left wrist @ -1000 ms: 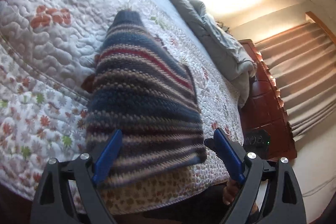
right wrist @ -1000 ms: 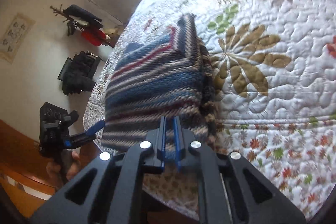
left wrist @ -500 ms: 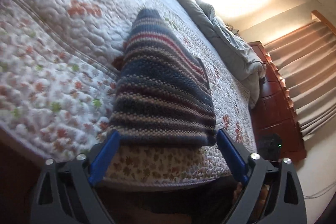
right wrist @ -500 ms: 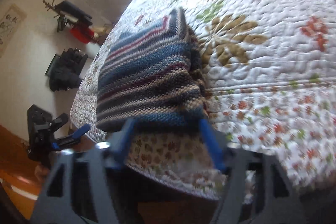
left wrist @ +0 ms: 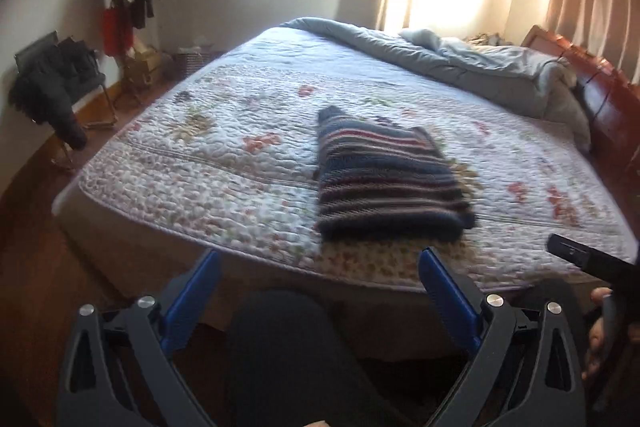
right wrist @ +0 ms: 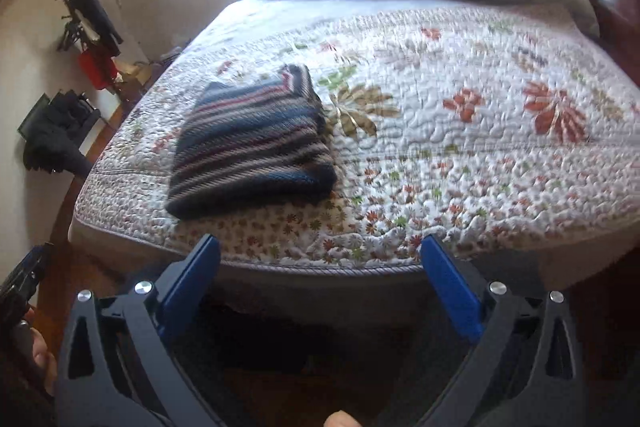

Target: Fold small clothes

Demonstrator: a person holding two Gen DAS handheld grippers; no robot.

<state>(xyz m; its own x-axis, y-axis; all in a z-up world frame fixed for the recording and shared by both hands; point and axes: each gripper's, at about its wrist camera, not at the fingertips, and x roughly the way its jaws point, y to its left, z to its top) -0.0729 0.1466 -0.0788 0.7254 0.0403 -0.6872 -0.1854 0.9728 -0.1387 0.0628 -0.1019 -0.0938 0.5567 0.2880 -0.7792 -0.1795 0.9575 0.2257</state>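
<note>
The striped knit sweater [left wrist: 384, 183] lies folded into a compact rectangle on the floral quilt [left wrist: 224, 163], near the bed's front edge. Both grippers are off the bed, well apart from it and holding nothing: the left gripper [left wrist: 320, 287] has its blue fingers spread wide, and the right gripper [right wrist: 320, 275] is likewise spread. A rumpled grey duvet [left wrist: 460, 63] lies at the far side.

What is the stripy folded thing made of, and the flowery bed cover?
The striped sweater looks like chunky knitted yarn, probably wool: ribbed rows, a matte fuzzy face. The quilt looks like stitched cotton with padding: puffy bumps between sewn lines, printed flowers.
</note>
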